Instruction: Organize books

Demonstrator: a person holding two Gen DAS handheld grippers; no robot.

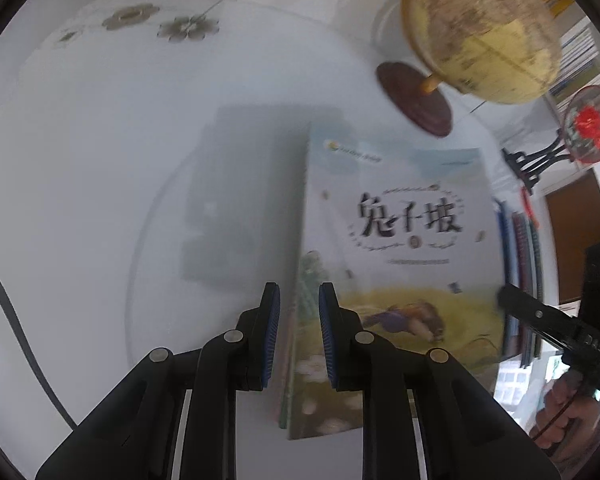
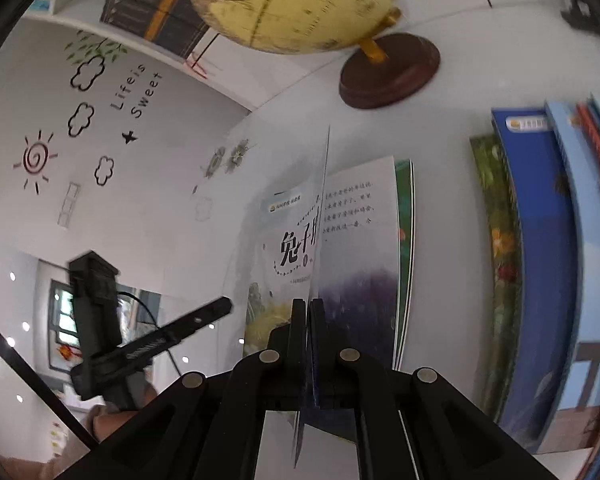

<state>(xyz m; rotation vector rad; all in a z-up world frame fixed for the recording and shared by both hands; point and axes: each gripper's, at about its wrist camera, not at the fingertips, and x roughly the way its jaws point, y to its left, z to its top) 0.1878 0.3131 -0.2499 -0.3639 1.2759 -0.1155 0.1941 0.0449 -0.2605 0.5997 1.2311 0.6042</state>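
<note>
A thin picture book [image 1: 400, 240] with a pale cover and black title is held over the white glossy table [image 1: 100, 160]. My left gripper [image 1: 299, 288] has its blue pads closed narrowly on the book's spine edge. In the right wrist view, my right gripper [image 2: 309, 302] is shut on the free edge of the front cover [image 2: 288, 248]. The cover stands edge-on there and bares a text page [image 2: 360, 220]. The right gripper's fingertip [image 1: 508, 300] shows at the book's right edge in the left wrist view. The left gripper [image 2: 224, 306] appears at the book's lower left.
A yellow globe [image 2: 292, 0] on a dark brown base [image 2: 388, 72] stands just beyond the book. A row of blue and green books [image 2: 540, 260] stands to the right. A red round ornament [image 1: 590, 124] sits on a black stand. A shelf of dark volumes [image 2: 152, 8] hangs on the decorated wall.
</note>
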